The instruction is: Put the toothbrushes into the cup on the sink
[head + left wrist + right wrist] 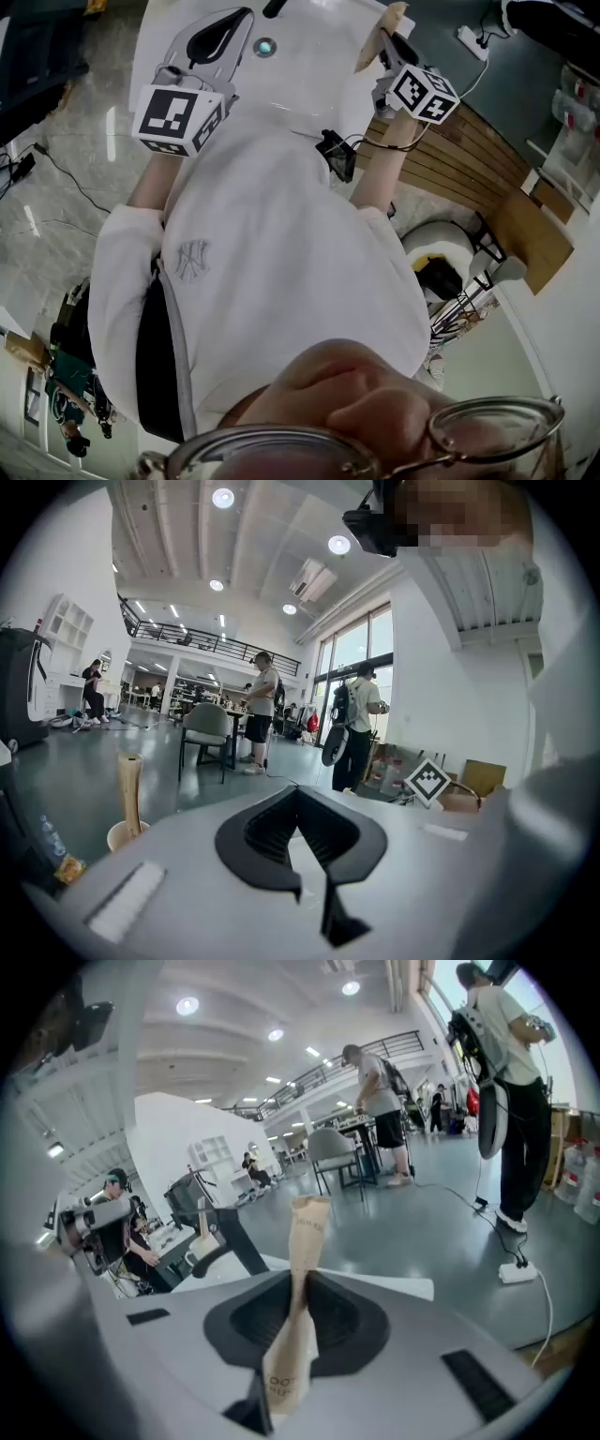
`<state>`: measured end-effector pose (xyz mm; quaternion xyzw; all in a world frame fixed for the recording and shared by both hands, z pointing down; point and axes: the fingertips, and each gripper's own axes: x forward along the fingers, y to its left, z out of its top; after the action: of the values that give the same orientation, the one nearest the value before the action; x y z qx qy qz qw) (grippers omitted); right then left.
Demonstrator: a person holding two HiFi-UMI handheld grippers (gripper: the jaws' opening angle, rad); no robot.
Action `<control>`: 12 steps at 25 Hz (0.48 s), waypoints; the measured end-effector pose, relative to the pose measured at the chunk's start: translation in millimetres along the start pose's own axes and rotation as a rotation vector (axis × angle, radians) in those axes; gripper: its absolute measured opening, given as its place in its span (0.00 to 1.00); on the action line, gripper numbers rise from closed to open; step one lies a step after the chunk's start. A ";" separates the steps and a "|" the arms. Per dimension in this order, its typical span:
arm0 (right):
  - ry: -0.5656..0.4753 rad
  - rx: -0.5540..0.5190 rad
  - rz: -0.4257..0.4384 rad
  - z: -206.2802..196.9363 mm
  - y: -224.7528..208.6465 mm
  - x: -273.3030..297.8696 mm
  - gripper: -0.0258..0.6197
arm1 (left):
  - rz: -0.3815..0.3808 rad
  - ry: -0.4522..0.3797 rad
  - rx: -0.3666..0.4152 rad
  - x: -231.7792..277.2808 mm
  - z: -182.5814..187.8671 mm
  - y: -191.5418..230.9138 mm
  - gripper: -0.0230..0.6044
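Note:
My right gripper is at the top right of the head view, over the white sink. It is shut on a paper-wrapped toothbrush, which sticks up between the pads with its tip past them. My left gripper is at the sink's top left. Its pads meet with nothing between them. In the left gripper view a cream cup stands at the left with a wrapped toothbrush upright in it. The right gripper view shows the same cup beside a black faucet.
The sink drain lies between the two grippers. Wooden slats and a white bin are to the right of the sink. Several people and a chair stand across the hall. A power strip lies on the floor.

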<state>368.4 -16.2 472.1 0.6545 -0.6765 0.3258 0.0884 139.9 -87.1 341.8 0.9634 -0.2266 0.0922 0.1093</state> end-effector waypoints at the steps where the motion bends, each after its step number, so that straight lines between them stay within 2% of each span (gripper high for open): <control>1: -0.032 0.005 -0.011 6.8 2.1 -4.6 0.13 | 0.000 -0.002 0.001 -0.9 1.2 0.5 0.05; 5: -0.180 0.031 -0.069 35.4 8.4 -27.6 0.13 | -0.003 -0.011 0.002 -5.1 7.2 1.2 0.05; 12: -0.476 0.155 -0.142 71.8 19.8 -57.7 0.12 | -0.011 -0.029 -0.008 -15.6 10.1 12.2 0.05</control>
<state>379.1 -9.8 378.7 0.7633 -0.6036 0.2066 -0.1011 122.0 -93.8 330.6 0.9655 -0.2231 0.0767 0.1106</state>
